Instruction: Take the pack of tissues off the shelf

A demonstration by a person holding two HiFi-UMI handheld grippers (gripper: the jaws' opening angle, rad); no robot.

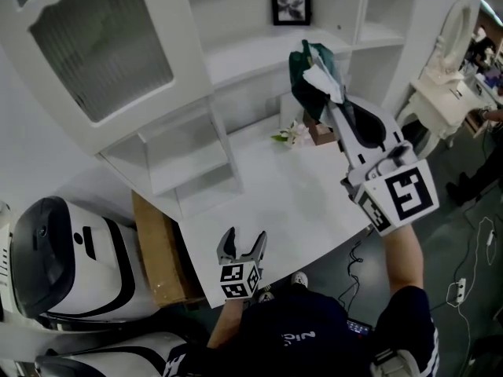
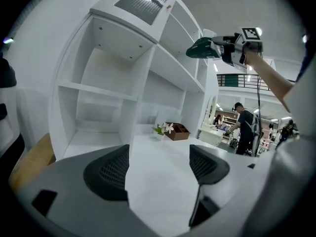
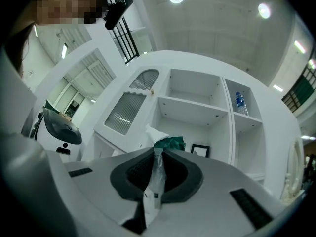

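The pack of tissues [image 1: 313,67] is dark green with a white tissue sticking out of it. It hangs in the air in front of the white shelf unit [image 1: 259,49], off the shelf board. My right gripper [image 1: 330,104] is shut on its thin plastic edge. In the right gripper view the pack [image 3: 170,143] shows just past the closed jaws of the right gripper [image 3: 157,158]. My left gripper [image 1: 242,247] is open and holds nothing, low over the front edge of the white table [image 1: 275,195]. The left gripper view shows its jaws apart and the pack [image 2: 201,49] high up.
A framed picture [image 1: 290,2] stands on the shelf. White flowers [image 1: 292,135] and a brown wooden box [image 1: 321,130] sit at the back of the table. A water bottle [image 3: 240,103] is in the upper right compartment. A cardboard sheet [image 1: 161,250] and white machines [image 1: 63,258] stand to the left.
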